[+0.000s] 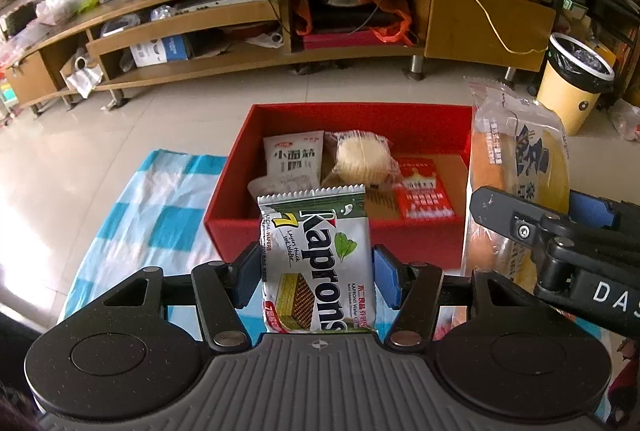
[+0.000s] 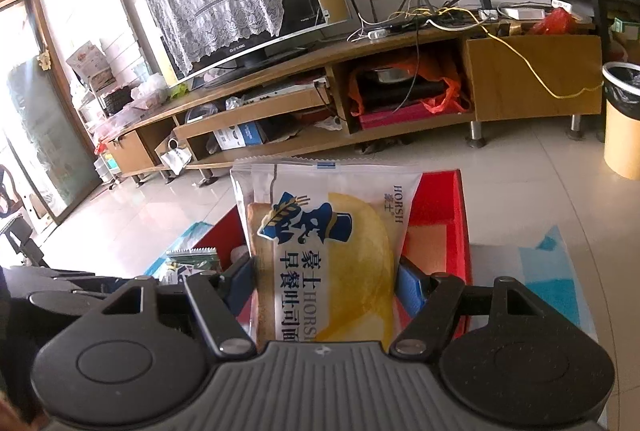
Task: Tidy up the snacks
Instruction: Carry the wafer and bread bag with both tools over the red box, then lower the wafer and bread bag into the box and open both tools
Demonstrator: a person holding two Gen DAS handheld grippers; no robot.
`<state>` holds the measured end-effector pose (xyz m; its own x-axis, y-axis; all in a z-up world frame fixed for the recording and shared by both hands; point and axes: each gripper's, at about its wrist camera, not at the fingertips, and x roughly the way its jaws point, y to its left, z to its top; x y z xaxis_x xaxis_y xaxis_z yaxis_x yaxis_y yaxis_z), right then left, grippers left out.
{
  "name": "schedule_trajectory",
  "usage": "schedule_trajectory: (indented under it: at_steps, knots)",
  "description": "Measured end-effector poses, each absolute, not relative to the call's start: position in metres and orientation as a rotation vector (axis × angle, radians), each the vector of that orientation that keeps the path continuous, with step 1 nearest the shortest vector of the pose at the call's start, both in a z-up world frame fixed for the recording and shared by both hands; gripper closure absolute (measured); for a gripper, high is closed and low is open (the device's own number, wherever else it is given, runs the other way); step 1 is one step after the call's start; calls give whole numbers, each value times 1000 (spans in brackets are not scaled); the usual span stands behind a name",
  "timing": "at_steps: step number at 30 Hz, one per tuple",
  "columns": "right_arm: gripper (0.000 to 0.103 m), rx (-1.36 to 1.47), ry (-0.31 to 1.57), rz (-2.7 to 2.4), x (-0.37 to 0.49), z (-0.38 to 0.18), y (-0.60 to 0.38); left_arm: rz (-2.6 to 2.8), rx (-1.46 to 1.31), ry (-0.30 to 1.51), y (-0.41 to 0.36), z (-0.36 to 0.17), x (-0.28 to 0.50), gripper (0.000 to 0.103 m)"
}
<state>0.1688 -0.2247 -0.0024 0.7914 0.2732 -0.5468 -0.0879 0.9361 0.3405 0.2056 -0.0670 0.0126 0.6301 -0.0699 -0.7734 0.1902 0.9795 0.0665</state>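
My left gripper [image 1: 318,273] is shut on a green and white Kaprons wafer packet [image 1: 318,259], held upright just in front of the near wall of a red box [image 1: 240,159]. In the box lie a white snack pouch [image 1: 294,157], a wrapped round cake [image 1: 362,157] and a red packet [image 1: 424,187]. My right gripper [image 2: 326,279] is shut on a bag of toast bread [image 2: 324,251], held upright over the red box [image 2: 456,215]. That bread bag [image 1: 516,167] and the right gripper also show at the right of the left wrist view.
The box sits on a blue and white checked cloth [image 1: 160,219] on a table. Beyond are a tiled floor, a long wooden TV cabinet [image 1: 280,11] with a TV, and a yellow bin [image 1: 572,83] at the right.
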Motion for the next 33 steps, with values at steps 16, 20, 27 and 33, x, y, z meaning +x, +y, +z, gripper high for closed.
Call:
schedule_trajectory:
  at_steps: [16, 20, 27, 33]
  knots:
    - [33, 379, 653, 175, 247, -25, -241, -152, 242, 872, -105, -6, 271, 41]
    - [33, 427, 663, 171, 262, -34, -247, -144, 279, 861, -112, -8, 279, 43]
    - [33, 371, 722, 163, 288, -59, -251, -96, 243, 931, -101, -27, 300, 42]
    - [31, 335, 708, 168, 294, -60, -245, -76, 245, 951, -95, -30, 300, 37]
